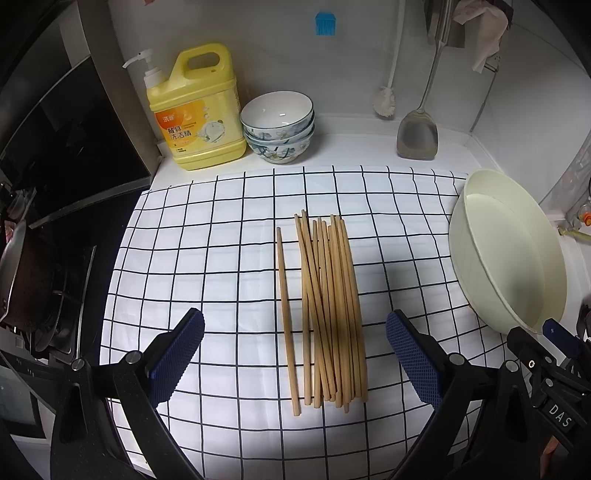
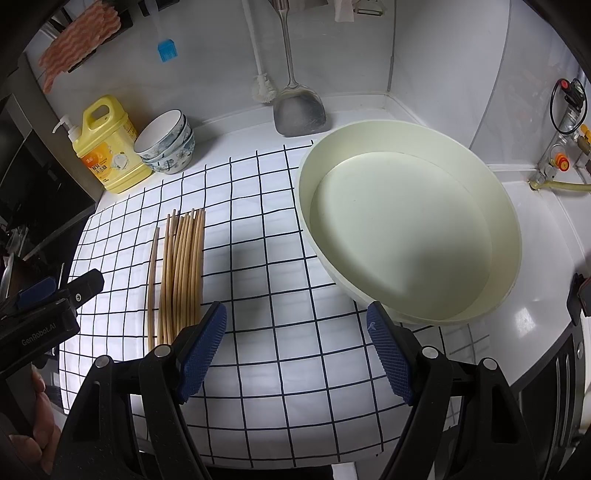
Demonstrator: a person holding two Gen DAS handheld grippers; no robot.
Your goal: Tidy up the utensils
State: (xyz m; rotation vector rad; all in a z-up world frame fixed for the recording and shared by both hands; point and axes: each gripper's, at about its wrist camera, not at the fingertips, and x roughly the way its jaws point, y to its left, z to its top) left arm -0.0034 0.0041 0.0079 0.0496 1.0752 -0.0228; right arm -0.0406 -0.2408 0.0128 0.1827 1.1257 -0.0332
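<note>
**On the checked cloth: chopsticks and two idle grippers**

Centre of checked cloth (image 1: 221, 258): bundle of wooden chopsticks (image 1: 328, 306), one stick apart at 9 o'clock; cream basin (image 2: 406, 229) at 3 o'clock, empty; yellow detergent bottle (image 1: 195, 110) and stacked bowls (image 1: 279, 127) at 11 o'clock; left gripper (image 1: 295, 362) jaws spread, straddling chopsticks, not touching; right gripper (image 2: 295, 347) jaws spread, holding nothing.

A white countertop (image 1: 351, 147) runs into a corner of pale grey walls (image 1: 280, 51); a white cloth with a black grid (image 1: 221, 258) covers most of it; at the back stand a yellow pump bottle of dish detergent (image 1: 195, 110) and a stack of floral bowls (image 1: 279, 127); a metal spatula (image 1: 419, 133), a white brush (image 1: 385, 101) and a blue silicone brush (image 1: 325, 24) hang on the wall; a dark gas hob (image 1: 55, 288) lies left; light glares off the cloth's near edge.
</note>
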